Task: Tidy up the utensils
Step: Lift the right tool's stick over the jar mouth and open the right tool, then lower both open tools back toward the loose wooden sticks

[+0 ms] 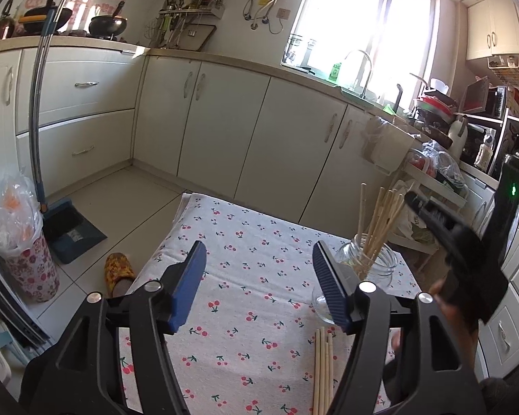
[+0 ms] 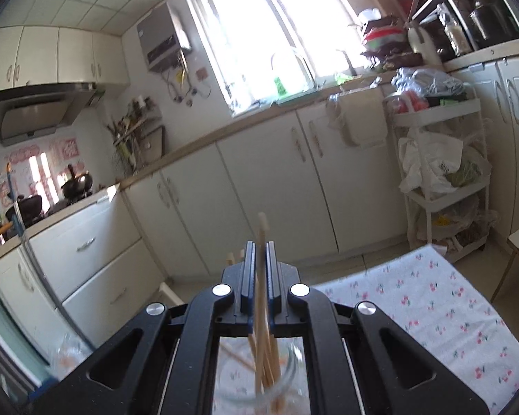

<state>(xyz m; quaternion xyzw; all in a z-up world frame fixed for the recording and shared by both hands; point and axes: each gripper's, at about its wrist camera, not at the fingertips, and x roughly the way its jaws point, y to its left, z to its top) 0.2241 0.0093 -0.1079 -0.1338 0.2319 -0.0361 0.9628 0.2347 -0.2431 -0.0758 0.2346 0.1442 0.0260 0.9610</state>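
A clear glass jar [image 1: 370,263] stands on the cherry-print cloth [image 1: 245,276] and holds several wooden chopsticks [image 1: 380,221]. More chopsticks [image 1: 323,370] lie flat on the cloth near the front. My left gripper [image 1: 259,276] is open and empty above the cloth, left of the jar. My right gripper [image 2: 258,259] is shut on one chopstick [image 2: 261,228], held upright over the jar [image 2: 287,384], whose mouth shows below the jaws. The right gripper also shows in the left wrist view [image 1: 467,242], above and to the right of the jar.
A second empty glass jar [image 1: 323,306] stands just in front of the first. Cream kitchen cabinets [image 1: 252,131] run behind the table. A dustpan [image 1: 69,228], a lined bin [image 1: 27,252] and a slipper [image 1: 119,269] are on the floor at left. A white trolley [image 2: 443,173] stands at right.
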